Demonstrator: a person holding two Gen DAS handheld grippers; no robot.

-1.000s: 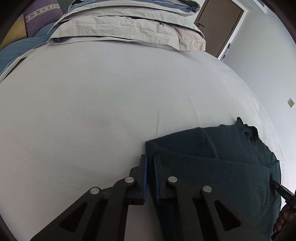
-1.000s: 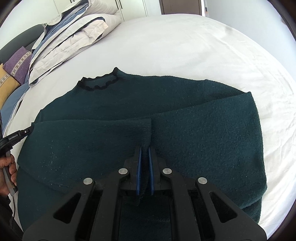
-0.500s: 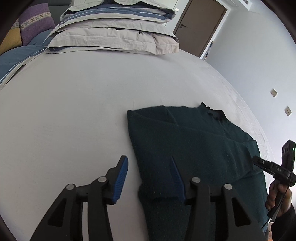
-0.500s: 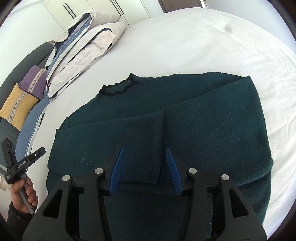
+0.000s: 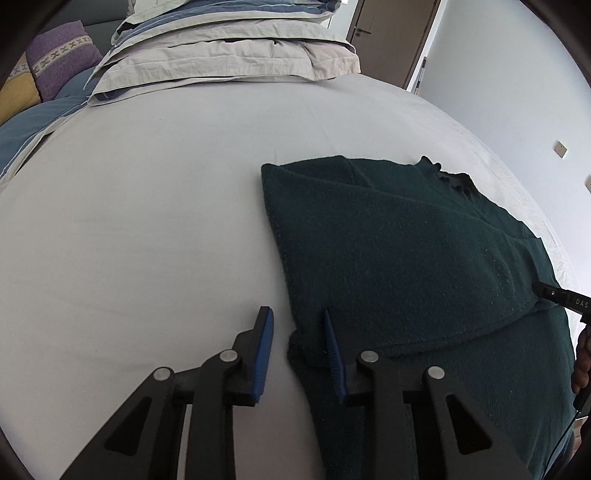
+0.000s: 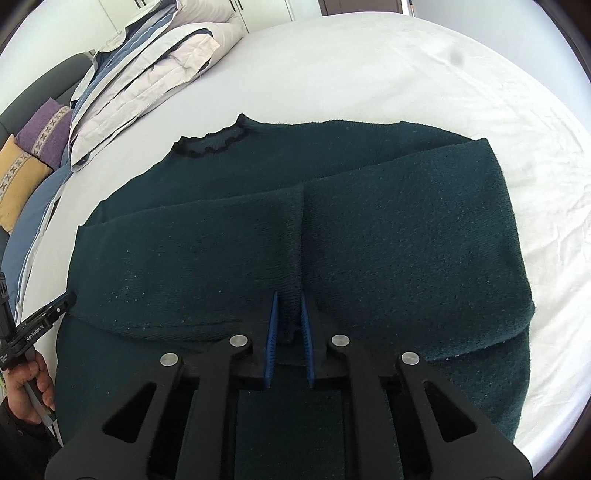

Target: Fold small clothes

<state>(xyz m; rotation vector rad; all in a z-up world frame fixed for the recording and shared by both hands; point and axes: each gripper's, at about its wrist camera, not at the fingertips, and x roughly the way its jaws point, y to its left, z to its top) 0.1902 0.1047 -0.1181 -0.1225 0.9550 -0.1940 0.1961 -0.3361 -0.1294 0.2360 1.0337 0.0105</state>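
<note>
Dark green knit sweater [image 6: 258,258] laid flat on a white sheet [image 5: 129,221], black-trimmed collar [image 6: 212,146] pointing away toward the head of the bed. Both sides folded inward over the body, the two folded panels meeting edge to edge along a line down the middle [image 6: 303,229], lower hem nearest the cameras.

Right gripper [image 6: 288,295] angled down over that central line, blue pads drawn close with a small ridge of the knit pinched between them; jaws closing.

Left gripper [image 5: 296,314] angled down at the sweater's left edge, straddling it: one blue pad over bare sheet, the other over the knit, a clear gap between the pads and the fabric edge lying inside that gap, not pressed from both sides; jaws closing. Same tool seen from the right wrist camera at the garment's left border, gripped by the left hand [image 6: 29,384].

Background: stacked pale pillows [image 5: 229,55] with blue-striped covers at the far end of the bed, well apart from the sweater; purple cushion [image 5: 59,55] and yellow cushion [image 6: 18,177] beside them; brown door [image 5: 388,33] beyond the pillows.
</note>
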